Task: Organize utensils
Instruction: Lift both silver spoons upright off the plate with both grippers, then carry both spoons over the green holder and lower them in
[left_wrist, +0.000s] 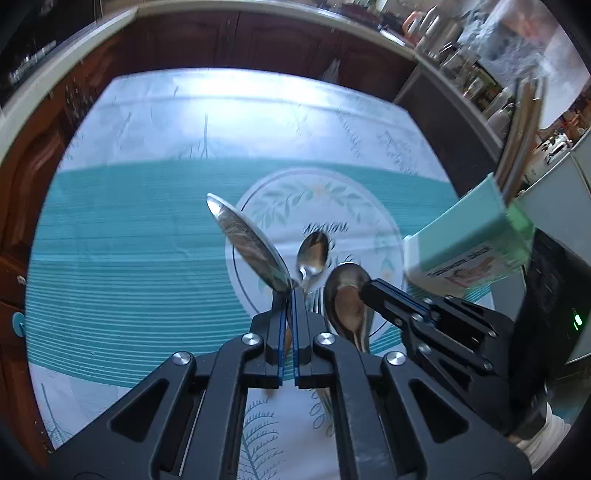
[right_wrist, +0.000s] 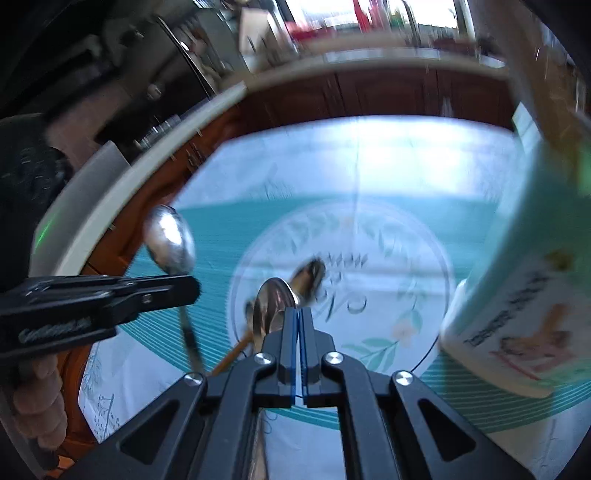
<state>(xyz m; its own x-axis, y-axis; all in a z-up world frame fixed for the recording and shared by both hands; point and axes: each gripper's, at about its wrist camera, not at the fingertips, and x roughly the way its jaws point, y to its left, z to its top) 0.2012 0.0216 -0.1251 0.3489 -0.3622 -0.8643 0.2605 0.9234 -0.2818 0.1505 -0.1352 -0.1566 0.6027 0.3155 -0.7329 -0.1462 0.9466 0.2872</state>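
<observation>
The left tongs (left_wrist: 290, 295) fill the foreground of their own view, fingers pressed together on the neck of a big spoon (left_wrist: 247, 245). Its bowl rises up and to the left from the fingertips, long axis tilted, polished steel mirroring the room. In the right wrist view the same spoon (right_wrist: 170, 240) stands with bowl up and its handle running down past the tongs (right_wrist: 184, 288) that clamp it from the left; a hand (right_wrist: 37, 398) grips that tool low at the edge.

The right tongs (right_wrist: 298, 314) are likewise closed, blue pads (right_wrist: 293, 332) meeting, nipping a second spoon (right_wrist: 271, 306) at the neck. Its bowl sits just left of the tips, seen nearly edge-on. From the left wrist view this spoon (left_wrist: 347, 299) hangs bowl up and handle down, the right tongs (left_wrist: 369, 286) reaching in from the right.

Beyond both, a small spoon (left_wrist: 313, 254) lies flat on the tabletop, bowl pointing away, handle toward the tongs; it is blurred in the right view (right_wrist: 308, 278). More handles lie under the tongs, too hidden to tell.

To the right, a pale green box (left_wrist: 469, 243) is tilted, with long utensils (left_wrist: 521, 144) sticking out of its top; it is blurred.

The tabletop wears a cloth (left_wrist: 129, 258) with teal stripes, a round leafy medallion and white borders. Behind are dark wood cabinets (left_wrist: 229, 40) and a cluttered counter (left_wrist: 454, 48).
</observation>
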